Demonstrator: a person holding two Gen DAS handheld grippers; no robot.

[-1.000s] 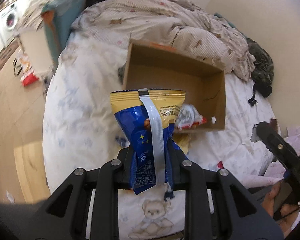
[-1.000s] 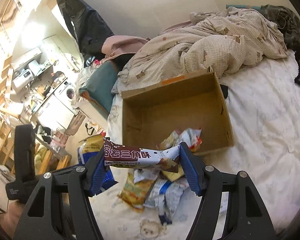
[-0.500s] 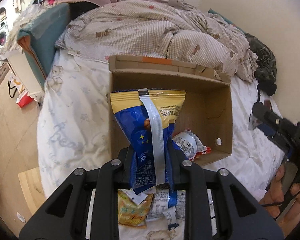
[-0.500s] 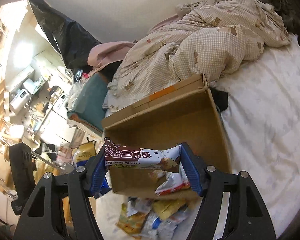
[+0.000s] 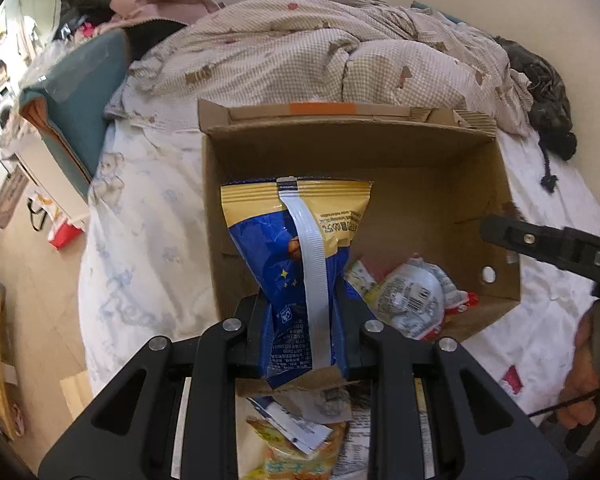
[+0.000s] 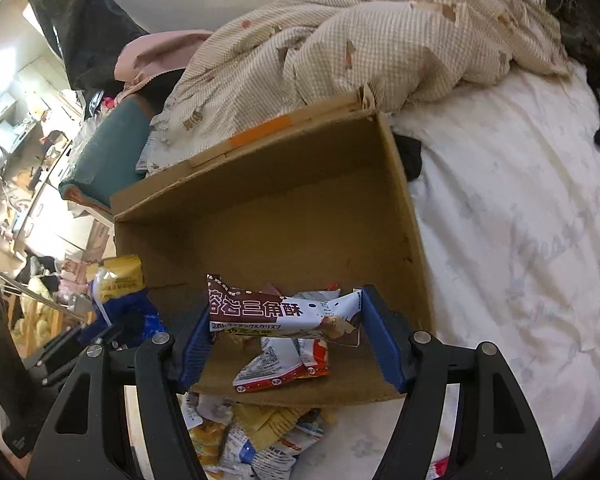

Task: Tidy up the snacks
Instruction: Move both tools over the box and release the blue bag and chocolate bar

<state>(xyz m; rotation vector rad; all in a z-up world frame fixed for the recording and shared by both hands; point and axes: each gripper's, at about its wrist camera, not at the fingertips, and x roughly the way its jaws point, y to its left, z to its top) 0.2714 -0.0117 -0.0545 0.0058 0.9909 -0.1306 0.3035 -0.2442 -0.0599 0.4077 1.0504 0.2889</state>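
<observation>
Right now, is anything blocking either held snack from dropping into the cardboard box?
Nothing visible does. The box is open-topped. The left gripper holds the blue and yellow bag over its near left part; the right gripper holds the triangle crisp packet above loose snacks on its floor.

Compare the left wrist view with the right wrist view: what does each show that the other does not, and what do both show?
Only the left wrist view shows the person's hand and a red item on the floor.

Only the right wrist view shows the brown and white snack bar, held end to end in the right tongs.

Both show the cardboard box on the bed with a white and red packet inside, the blue and gold bag pinched in the left tongs, loose snacks in front of the box, and the checked quilt.
</observation>
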